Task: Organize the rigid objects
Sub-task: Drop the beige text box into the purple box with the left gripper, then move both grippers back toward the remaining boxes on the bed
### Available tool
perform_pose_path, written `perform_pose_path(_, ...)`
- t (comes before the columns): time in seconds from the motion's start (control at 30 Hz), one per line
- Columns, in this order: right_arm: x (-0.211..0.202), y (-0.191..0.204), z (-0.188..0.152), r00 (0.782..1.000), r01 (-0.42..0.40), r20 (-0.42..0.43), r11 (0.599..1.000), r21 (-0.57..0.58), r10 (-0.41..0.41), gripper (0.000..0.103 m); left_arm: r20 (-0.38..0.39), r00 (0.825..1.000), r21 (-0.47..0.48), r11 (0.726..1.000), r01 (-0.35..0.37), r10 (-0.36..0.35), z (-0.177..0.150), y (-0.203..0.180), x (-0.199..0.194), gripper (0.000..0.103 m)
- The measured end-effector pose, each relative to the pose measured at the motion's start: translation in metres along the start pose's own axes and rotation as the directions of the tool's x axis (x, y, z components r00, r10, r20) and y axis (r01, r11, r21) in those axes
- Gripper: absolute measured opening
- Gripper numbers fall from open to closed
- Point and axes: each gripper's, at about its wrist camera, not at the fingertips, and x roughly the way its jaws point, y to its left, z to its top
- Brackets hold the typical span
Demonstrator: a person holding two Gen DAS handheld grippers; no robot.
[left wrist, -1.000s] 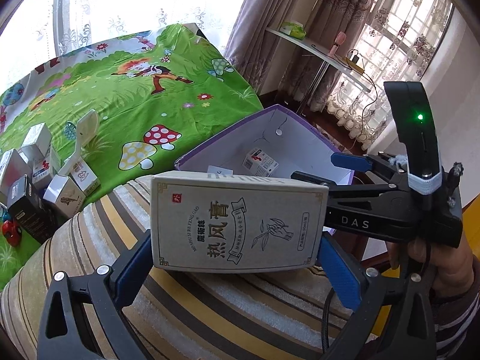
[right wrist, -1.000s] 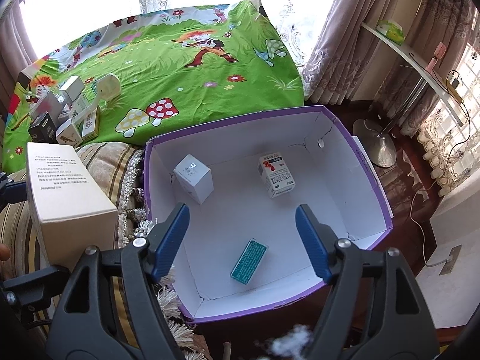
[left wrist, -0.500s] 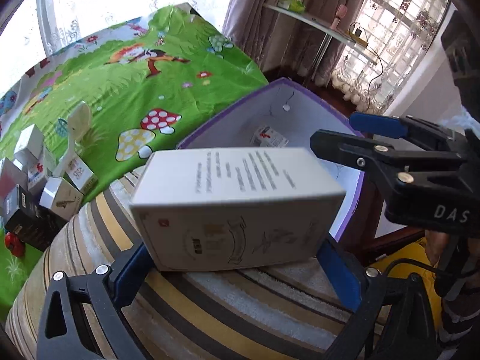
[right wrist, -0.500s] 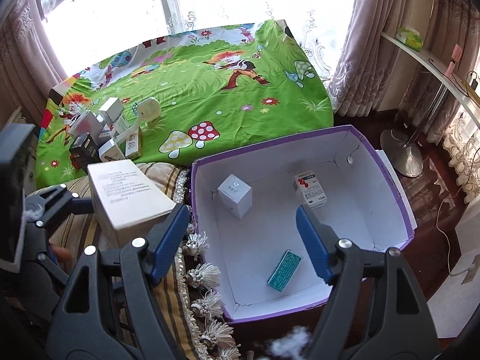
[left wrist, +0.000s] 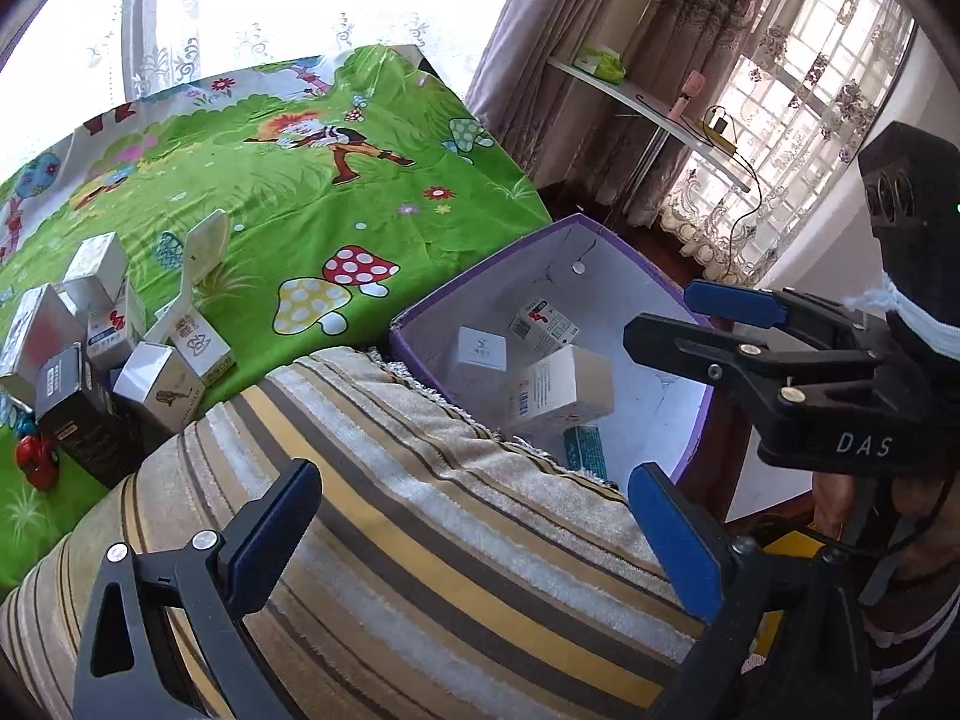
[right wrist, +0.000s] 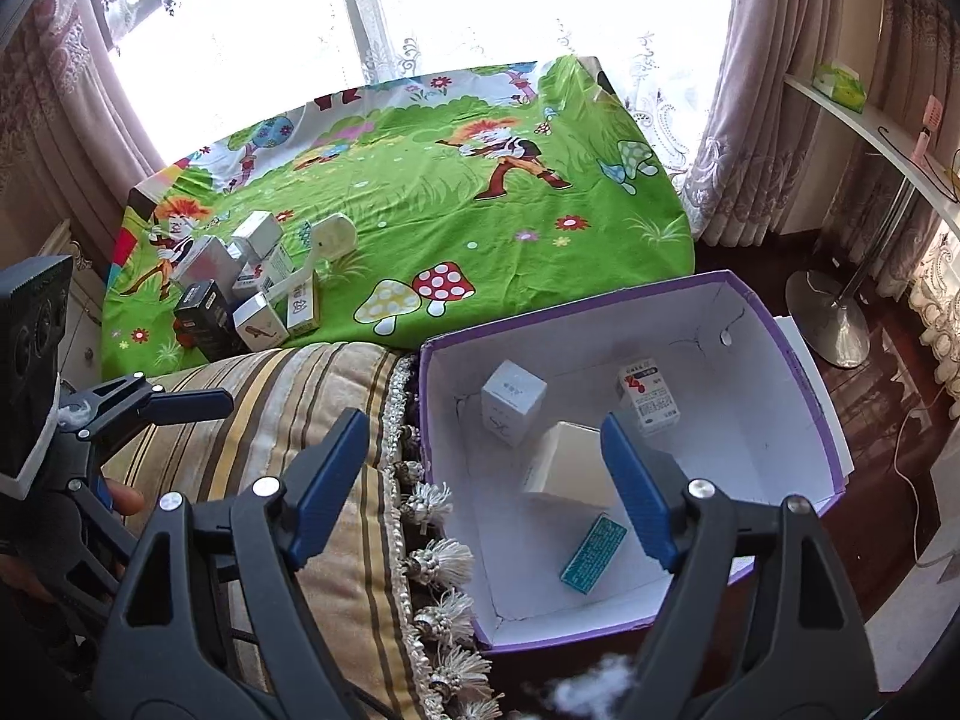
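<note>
The big cream box [left wrist: 564,390] [right wrist: 570,468] lies tilted inside the purple-rimmed carton [left wrist: 540,234] [right wrist: 600,300]. Beside it are a white cube box [right wrist: 513,399], a red-and-white medicine box [right wrist: 651,396] and a flat teal box [right wrist: 594,552]. My left gripper [left wrist: 474,480] stands open and empty over the striped cushion [left wrist: 420,510]. My right gripper [right wrist: 483,426] hangs above the carton's near left edge; its jaws are opening with nothing between them. Several more small boxes [left wrist: 120,348] [right wrist: 246,294] are clustered on the green cartoon mat [right wrist: 480,228].
A white paddle-shaped item [left wrist: 198,252] lies by the box cluster, and a red toy [left wrist: 36,456] sits at the mat's left. The cushion's tassels [right wrist: 438,558] hang against the carton. A round lamp base [right wrist: 828,324] stands on the dark floor to the right.
The left gripper has let go of the big cream box, which now rests in the purple carton. The right gripper has risen and tipped up, so more of the mat shows.
</note>
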Motion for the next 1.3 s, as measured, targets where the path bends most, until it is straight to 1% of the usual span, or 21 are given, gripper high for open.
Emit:
perform_pose_path(0.07,0.005,0.008,0.001,1.000,-0.013,-0.009,1.000,-0.012,0.013,0.082,0.020,1.000,-0.033,0.999,-0.015,0.016,-0.003,0.010,-0.007,0.103)
perform_pose_path(0.23,0.018,0.034,0.007,0.999,-0.026,-0.032,0.996,-0.082,0.023,0.082,0.051,0.999,-0.129,0.992,0.000,0.006,-0.008,0.039,-0.018,0.103)
perform_pose_path(0.3,0.022,0.045,0.010,0.999,-0.034,-0.036,0.993,-0.117,0.030,0.082,0.060,0.998,-0.165,0.986,0.009,0.001,-0.011,0.051,-0.022,0.103)
perform_pose_path(0.4,0.029,0.062,0.013,0.998,-0.046,-0.043,0.984,-0.174,0.040,0.082,0.069,0.998,-0.206,0.979,0.003,0.012,-0.014,0.066,-0.027,0.102)
perform_pose_path(0.5,0.038,0.075,0.017,0.997,-0.068,-0.059,0.977,-0.200,0.058,0.082,0.081,0.996,-0.253,0.967,0.002,0.019,-0.019,0.084,-0.033,0.101)
perform_pose_path(0.57,0.044,0.082,0.019,0.995,-0.088,-0.071,0.974,-0.209,0.074,0.082,0.090,0.996,-0.286,0.958,0.001,0.026,-0.023,0.098,-0.038,0.100)
perform_pose_path(0.63,0.051,0.091,0.022,0.994,-0.089,-0.081,0.971,-0.220,0.073,0.082,0.095,0.995,-0.322,0.947,-0.003,0.036,-0.026,0.111,-0.041,0.099)
perform_pose_path(0.8,0.067,0.103,0.028,0.988,-0.125,-0.114,0.967,-0.220,0.102,0.082,0.102,0.993,-0.385,0.923,-0.011,0.055,-0.033,0.136,-0.049,0.097)
perform_pose_path(0.9,0.075,0.110,0.030,0.982,-0.161,-0.135,0.964,-0.213,0.134,0.082,0.097,0.992,-0.428,0.904,-0.029,0.078,-0.039,0.155,-0.054,0.094)
perform_pose_path(1.03,0.087,0.120,0.031,0.974,-0.190,-0.166,0.958,-0.213,0.157,0.082,0.086,0.990,-0.482,0.874,-0.056,0.111,-0.046,0.180,-0.060,0.087)
perform_pose_path(1.17,0.096,0.129,0.035,0.968,-0.211,-0.185,0.953,-0.220,0.171,0.082,0.082,0.987,-0.525,0.848,-0.077,0.141,-0.051,0.203,-0.067,0.084)
perform_pose_path(1.3,0.104,0.137,0.041,0.966,-0.213,-0.195,0.948,-0.234,0.169,0.082,0.077,0.984,-0.534,0.840,-0.095,0.160,-0.050,0.215,-0.069,0.083)
